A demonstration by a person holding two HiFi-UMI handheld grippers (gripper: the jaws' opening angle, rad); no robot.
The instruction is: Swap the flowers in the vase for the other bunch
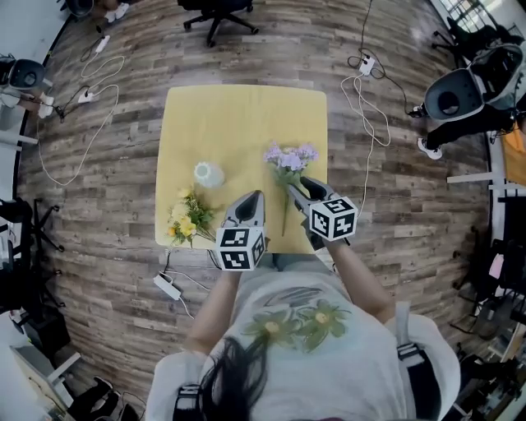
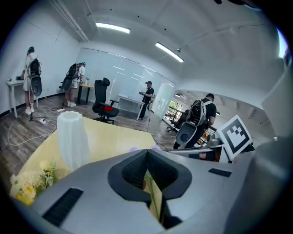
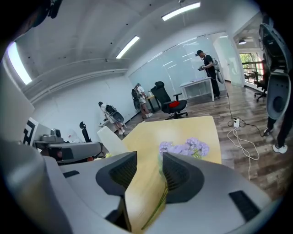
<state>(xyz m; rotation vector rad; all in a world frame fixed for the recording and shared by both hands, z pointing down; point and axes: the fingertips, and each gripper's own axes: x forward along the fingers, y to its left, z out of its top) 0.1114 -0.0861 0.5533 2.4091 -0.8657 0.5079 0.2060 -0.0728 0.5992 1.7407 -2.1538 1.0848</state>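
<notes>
On the yellow table stands an empty white vase. A yellow bunch lies in front of it near the table's front left edge. The purple bunch lies flat to the right, its stem pointing to the front edge. My left gripper hovers between the two bunches, shut and empty. My right gripper is open low over the purple stem, which runs between the jaws close to the right finger; the pads do not press it.
A black office chair stands beyond the table's far edge. White cables and a power strip lie on the wooden floor around the table. Several people stand by desks in the room.
</notes>
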